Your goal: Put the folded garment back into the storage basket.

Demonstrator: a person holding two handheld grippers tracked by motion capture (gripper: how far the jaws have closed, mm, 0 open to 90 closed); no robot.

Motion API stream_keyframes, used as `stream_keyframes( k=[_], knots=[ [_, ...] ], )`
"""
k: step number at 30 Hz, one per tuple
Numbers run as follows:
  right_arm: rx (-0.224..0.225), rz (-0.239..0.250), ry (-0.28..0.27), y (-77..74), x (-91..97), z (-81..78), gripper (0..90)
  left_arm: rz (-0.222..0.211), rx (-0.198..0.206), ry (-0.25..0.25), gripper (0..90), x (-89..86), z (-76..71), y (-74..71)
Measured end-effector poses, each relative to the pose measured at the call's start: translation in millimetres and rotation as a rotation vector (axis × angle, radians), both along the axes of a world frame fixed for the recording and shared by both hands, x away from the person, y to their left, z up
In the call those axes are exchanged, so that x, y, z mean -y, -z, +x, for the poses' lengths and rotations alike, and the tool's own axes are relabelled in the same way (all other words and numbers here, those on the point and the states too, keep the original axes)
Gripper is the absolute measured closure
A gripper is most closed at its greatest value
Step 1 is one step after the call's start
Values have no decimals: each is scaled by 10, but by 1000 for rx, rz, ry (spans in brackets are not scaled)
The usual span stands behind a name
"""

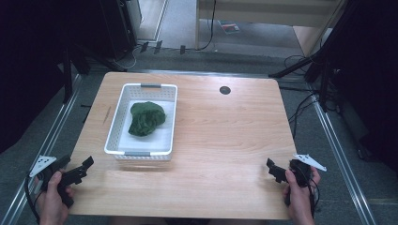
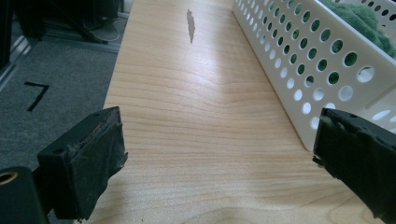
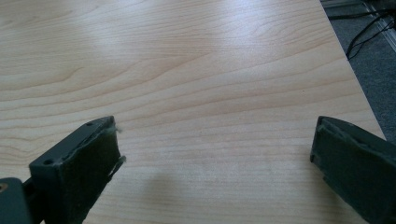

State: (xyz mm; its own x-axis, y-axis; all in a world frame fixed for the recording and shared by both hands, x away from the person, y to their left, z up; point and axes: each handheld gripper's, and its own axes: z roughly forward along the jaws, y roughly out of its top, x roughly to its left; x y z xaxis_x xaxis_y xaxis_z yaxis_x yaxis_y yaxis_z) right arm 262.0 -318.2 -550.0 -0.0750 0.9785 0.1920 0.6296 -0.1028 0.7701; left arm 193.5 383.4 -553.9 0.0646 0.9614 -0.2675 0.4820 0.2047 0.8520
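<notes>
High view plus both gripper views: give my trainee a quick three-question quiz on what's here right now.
1. True or false: the green cloth lies inside the white basket.
2. Which gripper is nearer the basket: A) left gripper B) right gripper?
3. What state are both grippers' jaws in?

Key: 1 true; 2 A; 3 open, holding nothing.

A basket [image 1: 117, 123] is sitting on the table [image 1: 225, 140], ahead of the left tongs [image 1: 80, 169] and just to their right, with a cloth [image 1: 146, 118] lying inside it. The right tongs [image 1: 276, 170] are resting well apart from the basket, over the table's near right part. A round hole [image 1: 225, 90] is lying far ahead, between both tongs.
</notes>
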Motion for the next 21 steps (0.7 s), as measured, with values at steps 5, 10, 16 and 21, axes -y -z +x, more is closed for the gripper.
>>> stream_keyframes(
  k=[5,10,16,21],
  knots=[
    [0,-1,0,0,-2,0,13,-8,-25,23,25,20,-2,6],
    [0,-6,-1,1,-4,4,13,4,-24,2,25,26,-13,2],
    [0,-7,-1,2,-5,4,13,-6,-22,-7,25,20,-9,6],
    [0,-11,-4,1,-10,4,13,-15,-24,-5,25,9,-9,8]
  ],
)
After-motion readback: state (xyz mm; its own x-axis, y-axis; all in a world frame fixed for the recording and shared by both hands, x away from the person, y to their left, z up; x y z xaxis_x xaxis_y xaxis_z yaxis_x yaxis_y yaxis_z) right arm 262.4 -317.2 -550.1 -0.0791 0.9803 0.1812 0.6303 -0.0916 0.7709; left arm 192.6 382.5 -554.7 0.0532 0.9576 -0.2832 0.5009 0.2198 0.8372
